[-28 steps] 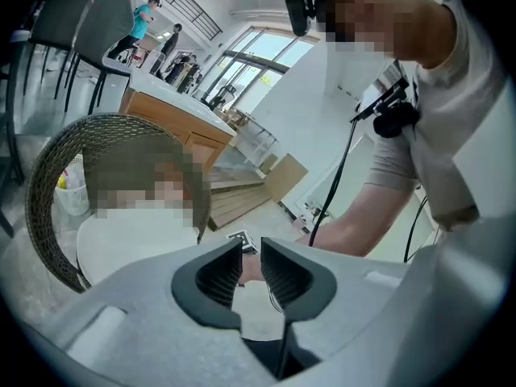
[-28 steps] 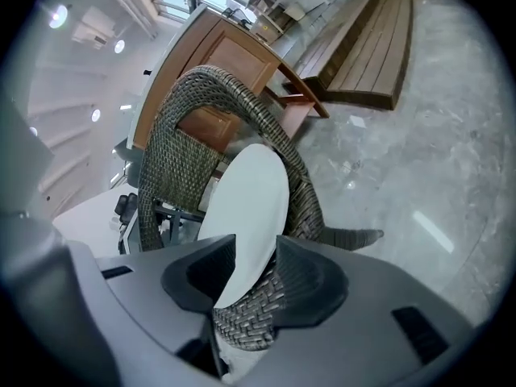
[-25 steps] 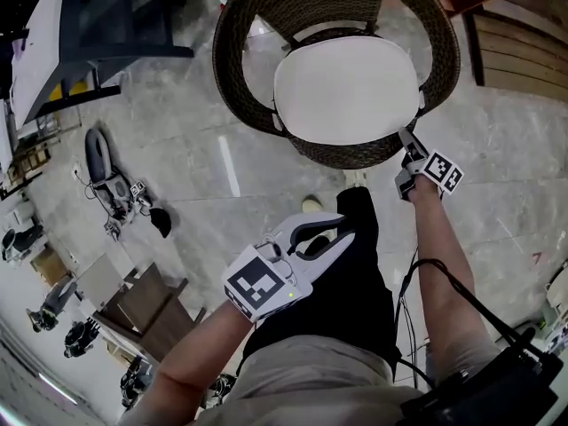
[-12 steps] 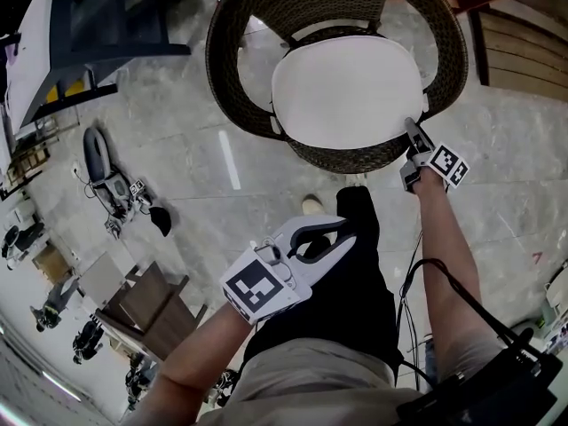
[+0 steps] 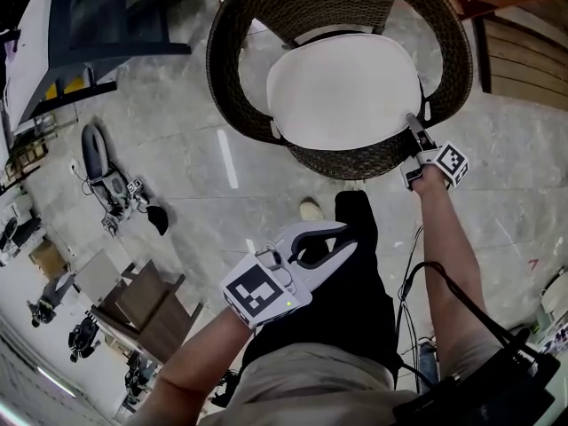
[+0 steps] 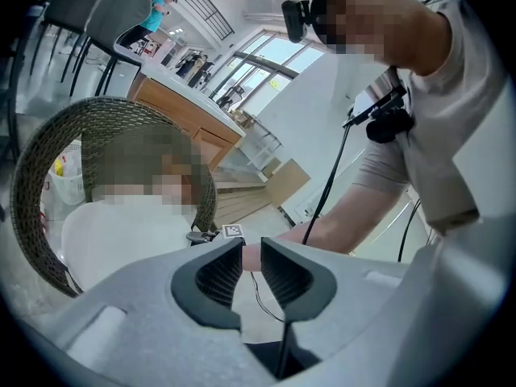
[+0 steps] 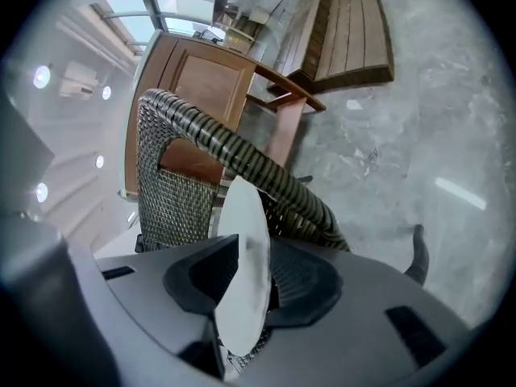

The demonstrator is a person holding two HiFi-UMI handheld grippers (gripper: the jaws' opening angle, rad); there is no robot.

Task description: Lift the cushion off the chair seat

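Note:
A white round cushion lies on the seat of a dark wicker chair. My right gripper is at the cushion's right front edge, just inside the wicker rim. In the right gripper view the cushion's edge stands between the jaws of that gripper, which are closing; the pads flank it without squeezing it. The wicker armrest runs just behind. My left gripper hangs low over the person's dark trousers, apart from the chair. Its jaws stand a little apart with nothing between them, and it faces the cushion.
A wooden cabinet and slatted bench stand right of the chair. A dark-framed table is at the upper left. Loose gear lies on the stone floor at left. A black cable hangs by the right arm.
My right gripper has moved up from the chair's front rim onto the cushion's right edge. The left gripper has hardly moved.

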